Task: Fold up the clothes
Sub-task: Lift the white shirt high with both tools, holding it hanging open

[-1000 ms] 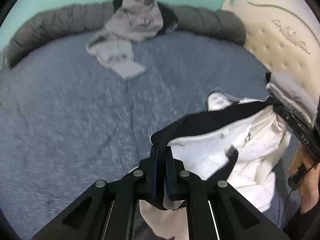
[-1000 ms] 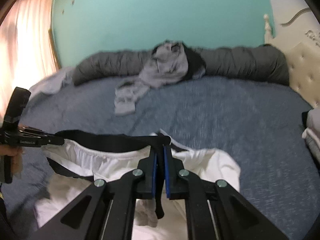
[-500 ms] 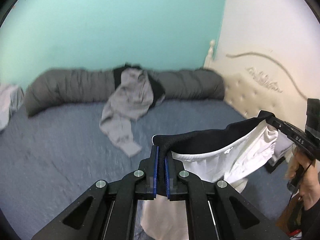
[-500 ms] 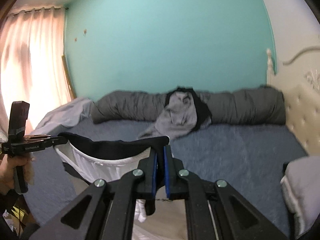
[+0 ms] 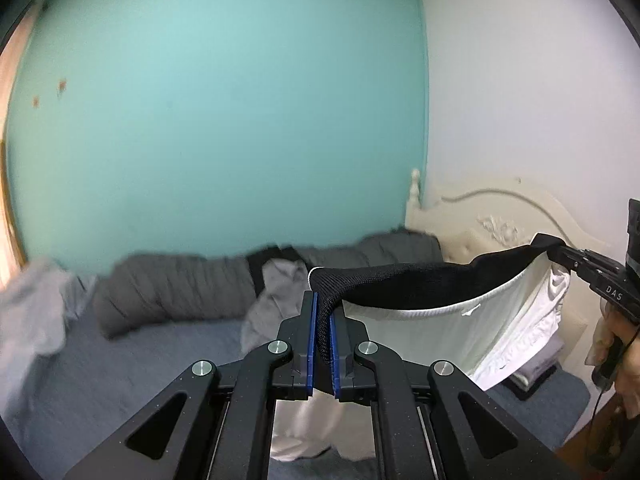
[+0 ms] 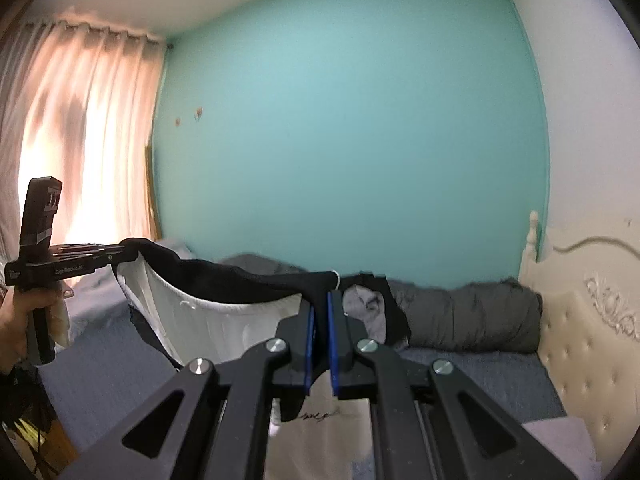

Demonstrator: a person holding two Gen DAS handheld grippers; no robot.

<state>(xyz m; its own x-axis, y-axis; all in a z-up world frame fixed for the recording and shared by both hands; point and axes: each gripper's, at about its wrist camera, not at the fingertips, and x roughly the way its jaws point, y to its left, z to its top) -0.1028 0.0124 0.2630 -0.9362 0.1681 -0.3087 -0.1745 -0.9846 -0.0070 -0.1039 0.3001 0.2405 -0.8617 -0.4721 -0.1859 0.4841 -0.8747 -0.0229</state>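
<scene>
A teal-walled bedroom with a blue-covered bed (image 5: pixel 120 376). The left gripper (image 5: pixel 323 332) and right gripper (image 6: pixel 319 328) each pinch one end of the black waistband of a white garment (image 5: pixel 440 336), which hangs stretched in the air above the bed. Risk, as a judgement: the thick ribbing may slip from either clamp, dropping that side and bunching the garment.

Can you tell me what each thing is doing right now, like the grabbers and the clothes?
Left gripper: shut on the black band.
Right gripper: shut on the black band.
White garment: lifted, hanging between both grippers by its black band.
Grey clothes: crumpled on the bed, unfolded.
Grey duvet: rolled up along the wall.
Curtain: drawn shut.
</scene>
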